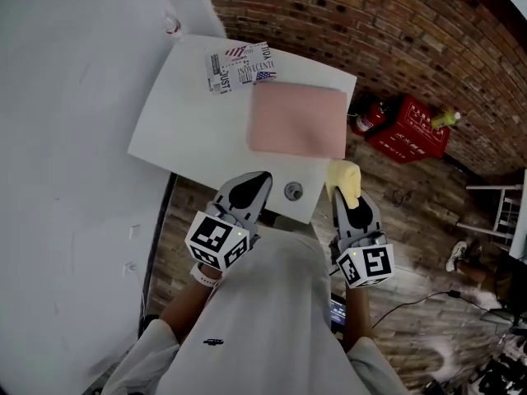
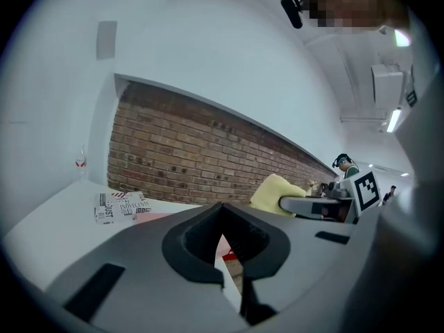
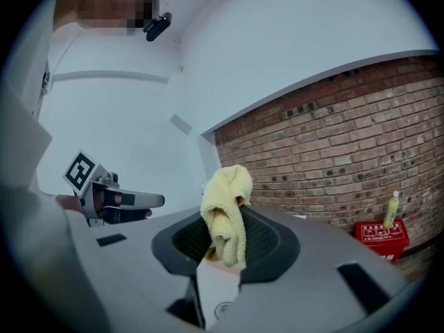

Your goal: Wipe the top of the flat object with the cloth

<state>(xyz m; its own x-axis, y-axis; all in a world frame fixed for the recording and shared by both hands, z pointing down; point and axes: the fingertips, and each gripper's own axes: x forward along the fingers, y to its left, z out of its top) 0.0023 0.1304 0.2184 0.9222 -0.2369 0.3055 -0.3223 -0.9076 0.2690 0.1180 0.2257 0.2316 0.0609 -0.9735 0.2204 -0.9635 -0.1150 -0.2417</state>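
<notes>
Left tongs (image 1: 254,183): closed together, empty.
Right tongs (image 1: 352,206): clamped on yellow cloth (image 3: 225,207).
Pink pad (image 1: 296,120): flat on white tabletop (image 1: 189,122), beyond both tongs.

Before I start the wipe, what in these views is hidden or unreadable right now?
- Head view: print on the card too small to read; small round thing too small to identify.
- Head view: left gripper covers part of the table near edge.
- Right gripper view: pink flat object almost wholly hidden behind the yellow cloth in the right gripper.
- Left gripper view: only a sliver of it shows above the gripper's body.
</notes>
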